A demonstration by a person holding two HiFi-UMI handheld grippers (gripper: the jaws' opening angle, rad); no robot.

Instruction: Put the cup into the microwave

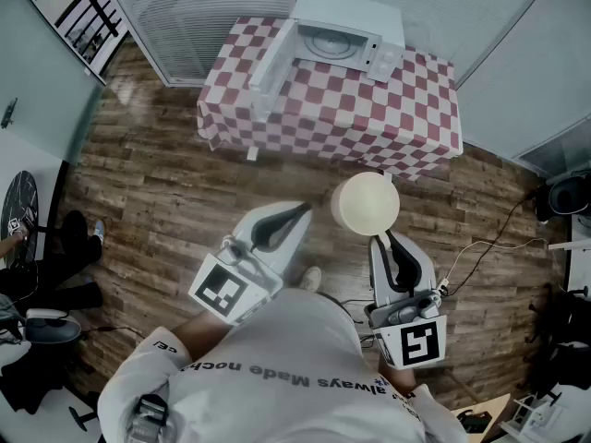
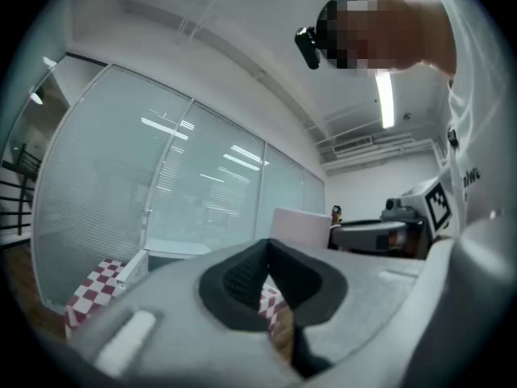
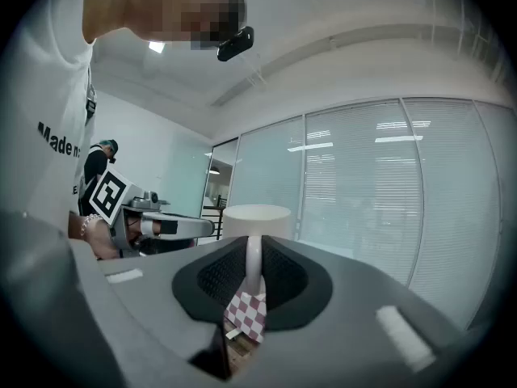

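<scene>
A cream cup (image 1: pixel 366 201) hangs above the wooden floor, held by its handle in my right gripper (image 1: pixel 379 238), which is shut on it. In the right gripper view the cup (image 3: pixel 256 212) stands upright just past the jaws, its handle pinched between the dark pads. My left gripper (image 1: pixel 297 214) is level with it to the left, shut, with nothing in it. The white microwave (image 1: pixel 346 40) sits on a red-and-white checked table (image 1: pixel 369 118) ahead, its door (image 1: pixel 273 63) swung open to the left. In the left gripper view the microwave (image 2: pixel 174 249) shows beyond the jaws.
Wooden floor (image 1: pixel 166 201) lies between me and the table. Glass walls with blinds (image 1: pixel 203 7) stand behind the table. Cables (image 1: pixel 489 243) trail on the floor at right, beside dark equipment (image 1: pixel 563 197). A seated person's legs (image 1: pixel 65 247) are at far left.
</scene>
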